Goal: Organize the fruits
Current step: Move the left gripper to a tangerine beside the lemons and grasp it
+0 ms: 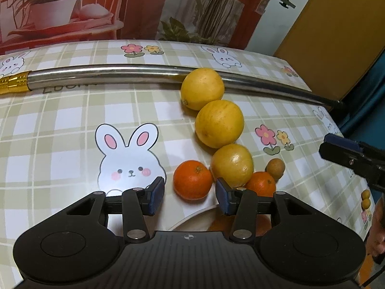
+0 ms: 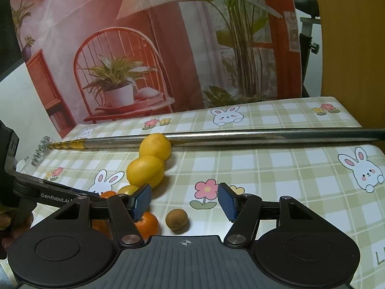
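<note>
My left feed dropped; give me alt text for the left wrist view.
The open left tool faces a round orange tangerine on the checked rabbit-print tablecloth. Three round yellow lemons line up behind, touching a long metal pole.

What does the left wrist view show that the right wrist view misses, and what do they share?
Only the left wrist view shows the plate rim under the open left claw, a fruit on that plate, and two small yellow fruits at the table's right edge. Only the right wrist view shows the comb-like head on the metal rod's end. Both show the yellow citrus row, the tangerines, the small brown fruit ahead of the open right claw, and the rod.
</note>
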`<state>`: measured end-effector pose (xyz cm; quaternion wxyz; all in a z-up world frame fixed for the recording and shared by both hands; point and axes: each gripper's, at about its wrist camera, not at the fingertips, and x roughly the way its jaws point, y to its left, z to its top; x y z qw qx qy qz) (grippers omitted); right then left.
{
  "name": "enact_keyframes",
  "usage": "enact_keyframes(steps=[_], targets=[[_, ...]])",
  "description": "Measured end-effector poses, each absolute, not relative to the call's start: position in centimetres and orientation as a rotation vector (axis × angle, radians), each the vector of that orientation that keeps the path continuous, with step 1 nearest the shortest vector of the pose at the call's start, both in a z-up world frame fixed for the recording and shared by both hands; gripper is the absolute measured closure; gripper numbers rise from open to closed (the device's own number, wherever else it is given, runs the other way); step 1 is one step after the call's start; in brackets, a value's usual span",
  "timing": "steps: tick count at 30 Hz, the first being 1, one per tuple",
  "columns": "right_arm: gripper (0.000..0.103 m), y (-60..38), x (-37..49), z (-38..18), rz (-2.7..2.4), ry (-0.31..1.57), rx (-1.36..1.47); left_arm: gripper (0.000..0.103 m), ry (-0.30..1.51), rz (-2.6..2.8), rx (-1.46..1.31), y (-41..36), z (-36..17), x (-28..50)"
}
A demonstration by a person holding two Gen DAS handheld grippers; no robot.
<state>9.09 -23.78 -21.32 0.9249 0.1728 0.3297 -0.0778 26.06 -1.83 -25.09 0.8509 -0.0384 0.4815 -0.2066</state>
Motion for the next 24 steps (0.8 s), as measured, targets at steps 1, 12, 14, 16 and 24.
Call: enact_keyframes(steps=[1,12,14,16,24], targets=[[0.045,-23.8,9.1,-21.3,-0.159,0.677,0.354,0.054,1.015,-0.432,-0.077,-1.8,-25.2,26.1],[0.045,-23.7,9.4,-21.7,-0.146,0.694,0.371,0.064,0.993,-0.438,-0.093,-2.2,-25.6,26.3],[0.045,-23.7,9.5,-21.9,-0.143,0.701,0.379,0.064,0.974,-0.423,-0.07,-2.1,-25.4,26.0],[0.045,-23.7,9.7,-22.1,-0.137,0.709,0.385,0.064,0.953,-0.418,-0.071,-1.7,-24.9,25.5],[0.045,-21.7,12.6,-23.1,-0.043,0.764,0.334,0.064,0.9,-0.435,-0.137,0.8,-22.3,22.8]])
